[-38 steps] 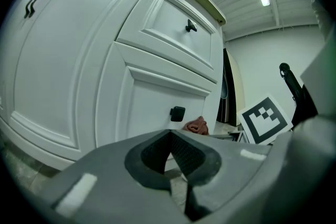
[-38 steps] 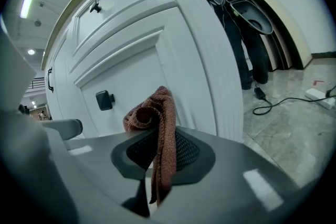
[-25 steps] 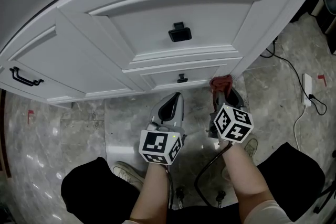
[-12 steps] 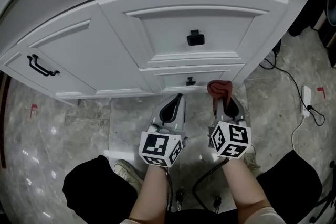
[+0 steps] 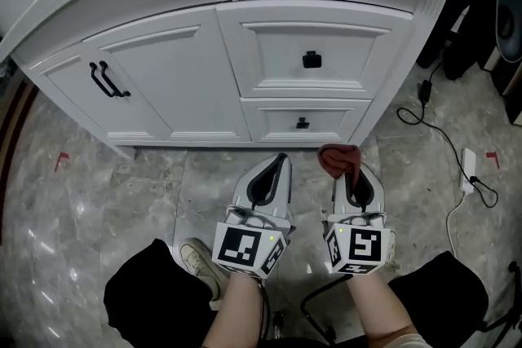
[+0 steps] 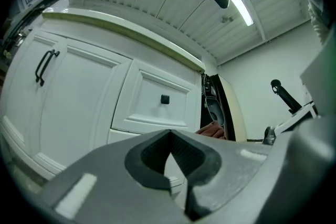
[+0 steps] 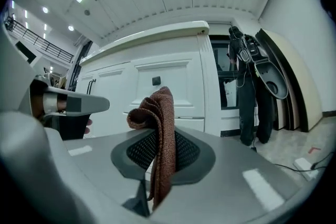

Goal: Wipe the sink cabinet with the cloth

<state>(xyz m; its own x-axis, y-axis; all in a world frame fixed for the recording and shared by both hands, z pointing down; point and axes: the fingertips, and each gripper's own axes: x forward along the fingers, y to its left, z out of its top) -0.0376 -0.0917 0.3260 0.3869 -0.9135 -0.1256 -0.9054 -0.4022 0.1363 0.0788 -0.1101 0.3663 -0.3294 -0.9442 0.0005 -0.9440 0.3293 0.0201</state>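
Observation:
The white sink cabinet (image 5: 196, 85) stands ahead, with a door at the left and two drawers at the right. My right gripper (image 5: 349, 167) is shut on a reddish-brown cloth (image 5: 336, 159), which bunches above the jaw tips a little short of the cabinet's base. In the right gripper view the cloth (image 7: 157, 107) hangs folded between the pads of that gripper (image 7: 160, 136), with the cabinet (image 7: 173, 81) behind it. My left gripper (image 5: 280, 159) is beside it, shut and holding nothing. In its own view the left gripper (image 6: 170, 136) points at the cabinet (image 6: 84, 107).
The door has a black bar handle (image 5: 108, 81), and each drawer has a black knob (image 5: 311, 59). A cable (image 5: 432, 114) and a power strip (image 5: 469, 169) lie on the marble floor at the right. Dark gear (image 5: 481, 4) leans beside the cabinet. My shoe (image 5: 196, 257) is below left.
Both grippers have drawn back from the cabinet, so the cloth is now clear of the lower drawer's corner. The view has lifted and shows the whole cabinet front.

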